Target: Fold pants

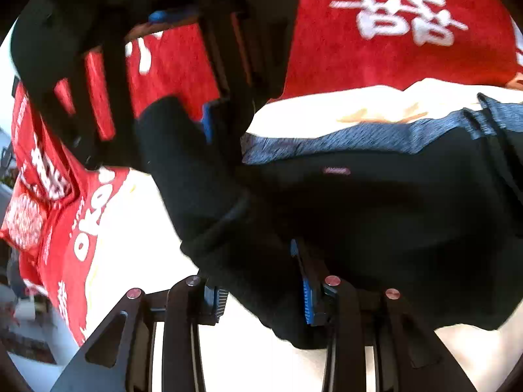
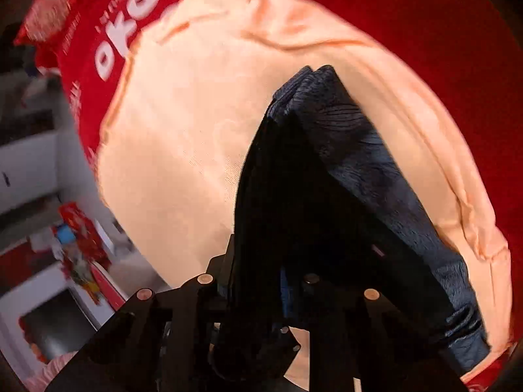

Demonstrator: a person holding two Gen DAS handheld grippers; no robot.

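The dark pants [image 1: 376,202] lie partly folded on a pale peach cloth [image 1: 327,111], with a blue-grey inner side [image 1: 359,134] showing along the far edge. My left gripper [image 1: 261,294] is shut on a black fold of the pants, lifted off the cloth. In the left wrist view my right gripper [image 1: 199,121] holds the same lifted fabric from above, its blue pads [image 1: 206,124] pinching it. In the right wrist view the pants [image 2: 294,196] hang from my right gripper [image 2: 258,294], whose fingertips are hidden by fabric.
A red blanket with white characters [image 1: 392,16] covers the surface beyond the peach cloth [image 2: 196,130]. A red printed bag [image 2: 108,42] lies at the left. White furniture and floor clutter [image 2: 75,245] show at the far left.
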